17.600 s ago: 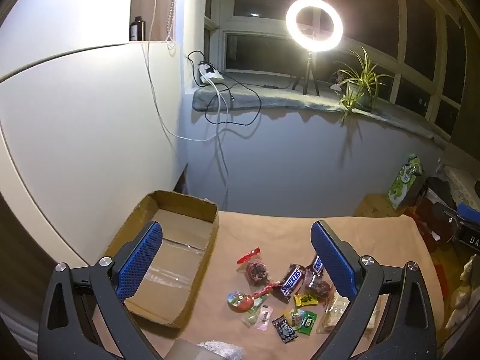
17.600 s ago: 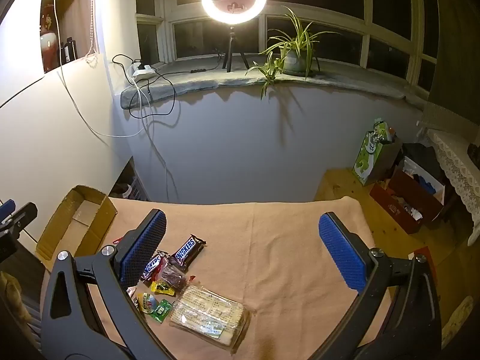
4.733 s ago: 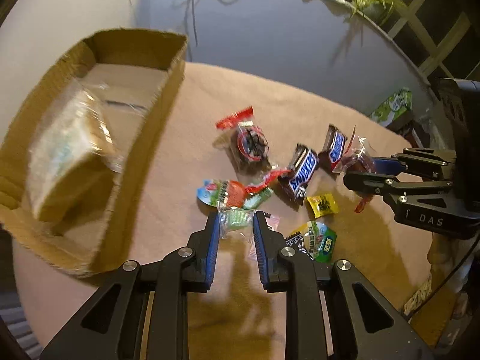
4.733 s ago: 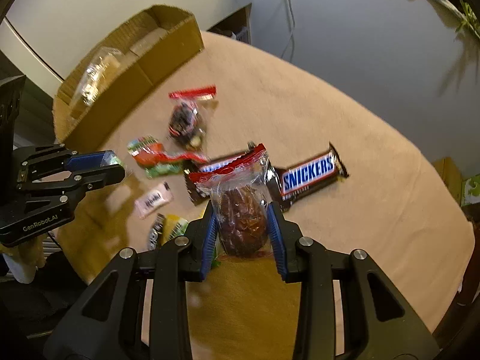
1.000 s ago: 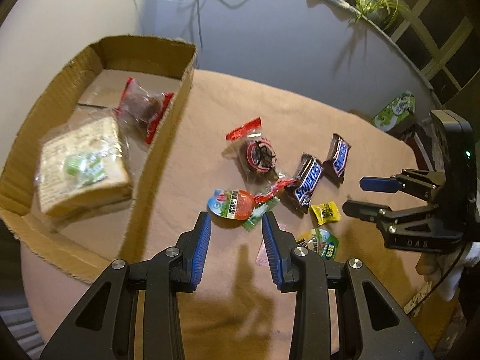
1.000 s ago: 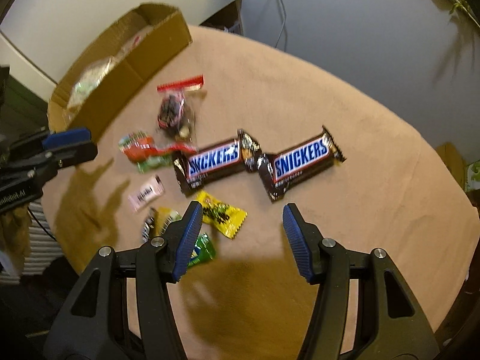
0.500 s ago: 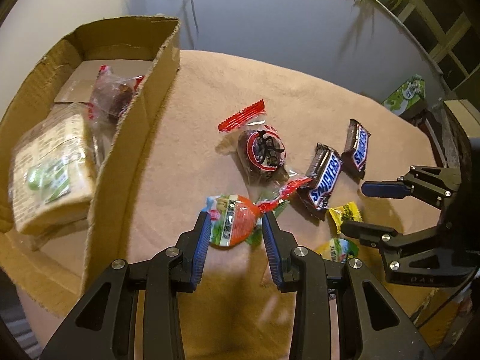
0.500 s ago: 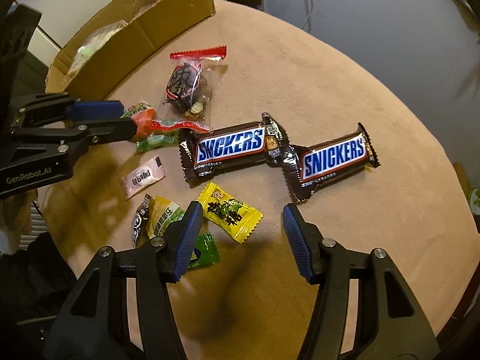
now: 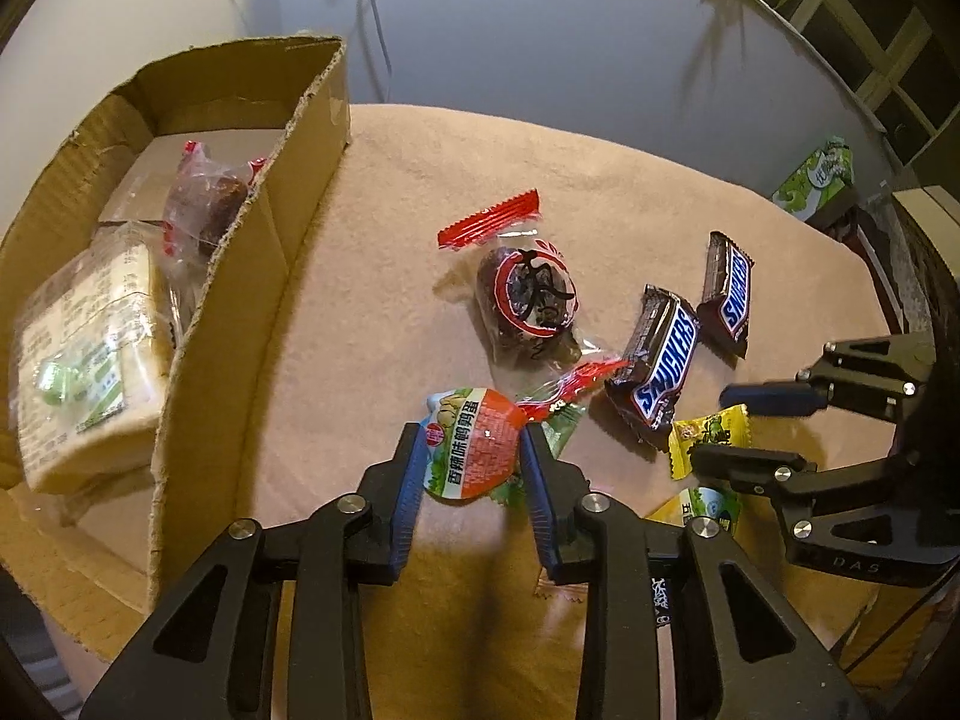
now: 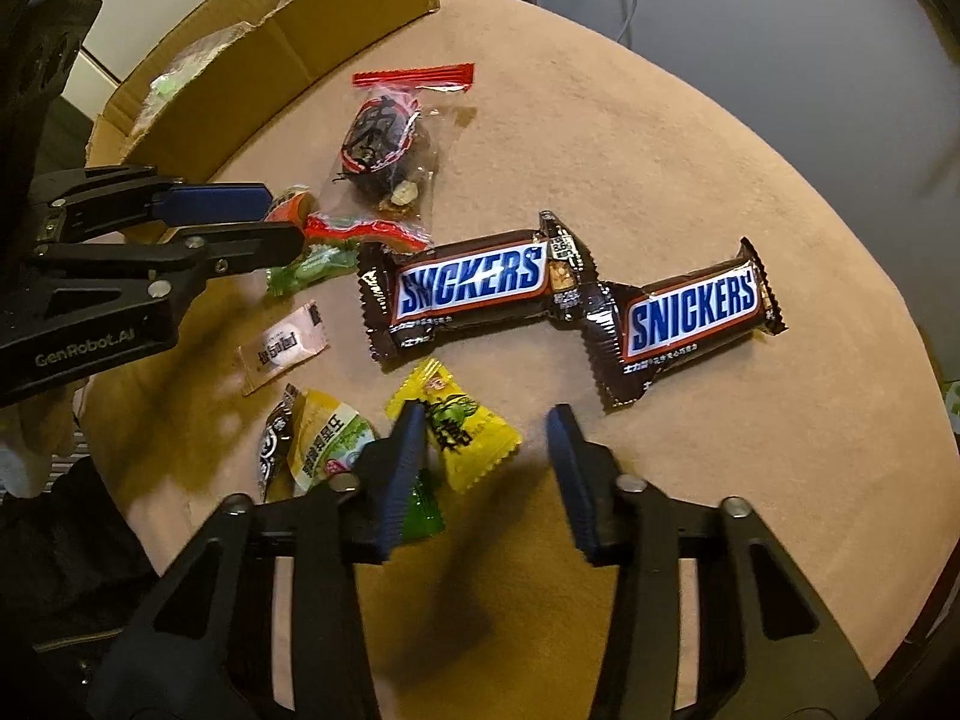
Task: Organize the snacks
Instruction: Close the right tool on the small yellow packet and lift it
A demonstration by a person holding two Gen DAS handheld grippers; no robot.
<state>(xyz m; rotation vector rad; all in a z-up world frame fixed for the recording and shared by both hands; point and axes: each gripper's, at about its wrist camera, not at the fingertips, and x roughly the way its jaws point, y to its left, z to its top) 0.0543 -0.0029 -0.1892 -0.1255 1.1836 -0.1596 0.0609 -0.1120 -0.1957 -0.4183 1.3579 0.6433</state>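
Tan cloth covers the table [image 10: 690,138], where loose snacks lie scattered beside a cardboard box [image 9: 252,276] that sits at the far left edge. The left gripper [image 9: 471,450] points steeply down with its jaws having just been closing, and its blue pads now sit against both sides of a round orange and green egg snack packet [image 9: 474,444], which rests on the cloth just right of the box wall. The right gripper [image 10: 486,438] also points down; its jaws have just been closing too, but a clear gap remains on the right side, so they stand partly open around a yellow candy [image 10: 462,432] without squeezing it. The left pad overlaps that candy's edge. Just beyond lie 2 Snickers bars [image 10: 474,285] end to end, touching at their crimped ends, and a clear bag with a red seal [image 10: 390,144] holding a dark snack. Inside the box are a wrapped sandwich [image 9: 90,348] and a red-edged bag of dark snack [image 9: 204,204]
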